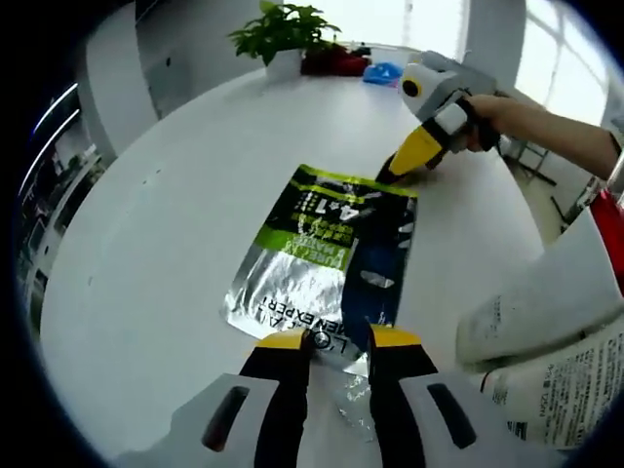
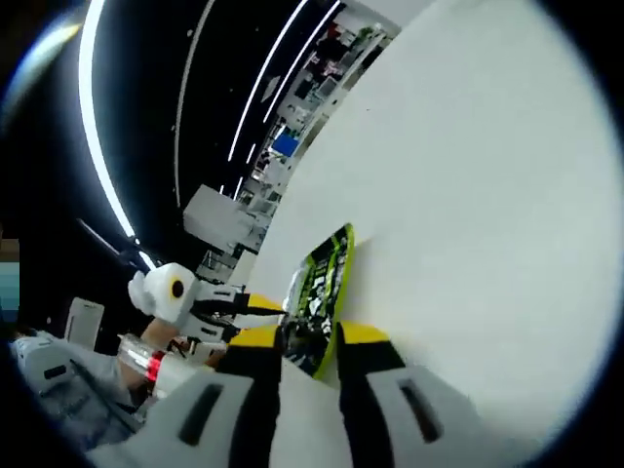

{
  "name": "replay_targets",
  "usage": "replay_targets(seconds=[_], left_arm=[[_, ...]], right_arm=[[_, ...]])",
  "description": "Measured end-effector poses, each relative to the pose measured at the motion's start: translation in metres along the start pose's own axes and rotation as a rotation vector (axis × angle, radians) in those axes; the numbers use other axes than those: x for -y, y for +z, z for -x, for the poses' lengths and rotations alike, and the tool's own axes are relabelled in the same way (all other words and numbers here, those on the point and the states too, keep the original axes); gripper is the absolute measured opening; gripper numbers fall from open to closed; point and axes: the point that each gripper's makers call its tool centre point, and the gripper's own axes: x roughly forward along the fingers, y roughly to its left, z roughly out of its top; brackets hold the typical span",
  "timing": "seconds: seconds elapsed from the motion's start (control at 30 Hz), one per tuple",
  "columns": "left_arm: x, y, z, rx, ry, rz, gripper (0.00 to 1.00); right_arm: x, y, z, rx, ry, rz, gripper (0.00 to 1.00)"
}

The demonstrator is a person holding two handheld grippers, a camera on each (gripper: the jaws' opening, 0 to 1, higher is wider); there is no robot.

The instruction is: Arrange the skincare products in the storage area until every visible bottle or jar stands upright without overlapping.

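A flat foil pouch (image 1: 327,258), black, green, silver and blue, lies on the white round table (image 1: 175,224). My left gripper (image 1: 339,343) stands open at the pouch's near edge, yellow-tipped jaws apart on either side of a clear plastic strip. At the far corner of the pouch rests my right gripper (image 1: 392,177), held by a hand. In the right gripper view the pouch (image 2: 320,283) runs edge-on away from the right gripper (image 2: 312,336), whose jaws are apart around its end. The left gripper (image 2: 265,306) touches the pouch from the left.
White printed bottles or tubes (image 1: 556,322) lie at the right edge, one with a red part (image 1: 610,229). A potted plant (image 1: 283,34), a red item (image 1: 336,60) and a blue item (image 1: 382,71) sit at the table's far side. A person's arm (image 1: 556,127) reaches in.
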Motion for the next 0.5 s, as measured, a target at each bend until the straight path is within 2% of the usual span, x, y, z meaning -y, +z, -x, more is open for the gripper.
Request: replay_targets(seconds=[0.33, 0.5], left_arm=[[0.0, 0.0, -0.002, 0.0, -0.018, -0.032, 0.16], [-0.008, -0.002, -0.006, 0.002, -0.031, -0.047, 0.13]], right_arm=[[0.002, 0.003, -0.015, 0.01, 0.003, -0.014, 0.15], [0.002, 0.004, -0.025, 0.008, -0.008, -0.016, 0.12]])
